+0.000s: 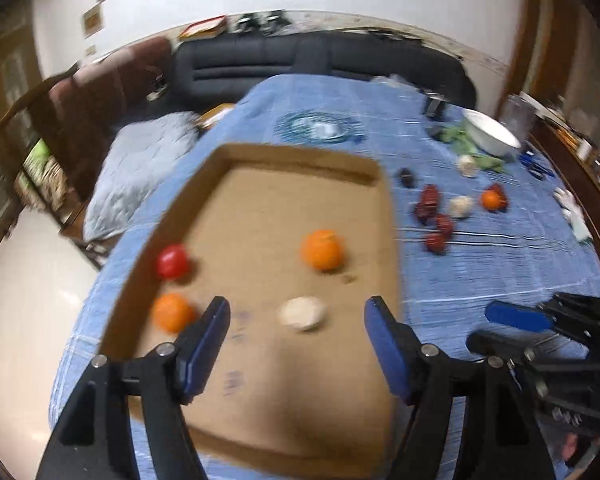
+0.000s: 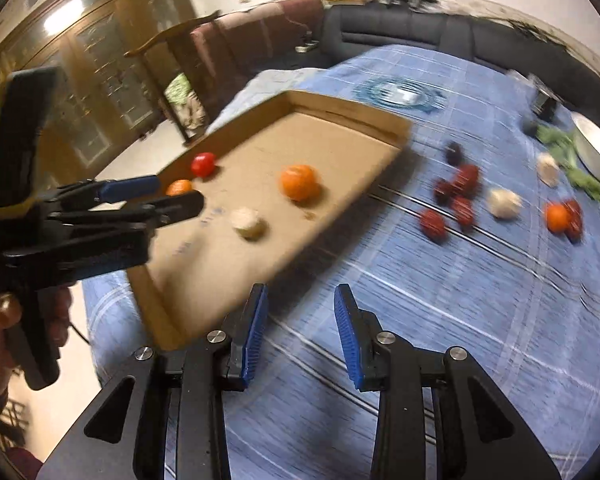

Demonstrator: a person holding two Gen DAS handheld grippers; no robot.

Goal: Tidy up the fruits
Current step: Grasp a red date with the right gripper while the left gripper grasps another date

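- Hovering over the near end of the cardboard tray [image 1: 296, 152], the left gripper [image 1: 296, 310] has its blue pads spread wide and nothing between them; a pale round piece [image 1: 303, 313], too blurred to name, lies on the tray floor in line with the gap.
- Also in the tray: a red tomato-like fruit [image 1: 173, 261] and a small orange [image 1: 172, 312] against the left wall, and a larger orange [image 1: 322, 250] near the middle.
- The right gripper [image 2: 300, 312] hangs over bare blue tablecloth [image 2: 480, 320] just beside the tray's near right corner, jaws parted only a little and empty.
- Loose fruit waits on the cloth to the right of the tray: dark red pieces [image 2: 460, 196], two pale ones [image 2: 504, 202], another orange [image 2: 558, 216].
- My judgement: the next pick falls to the right gripper, which should widen its jaws first, then straddle one piece squarely, since round fruit rolls when nudged.
- The red pieces sit close together, so approach from the open near side.
- The tray's right wall is low, so a carried fruit should need only a modest lift to cross it.
- A white bowl [image 2: 598, 152] and greens [image 2: 572, 160] stand near the far right edge; the middle of the cloth offers free room.
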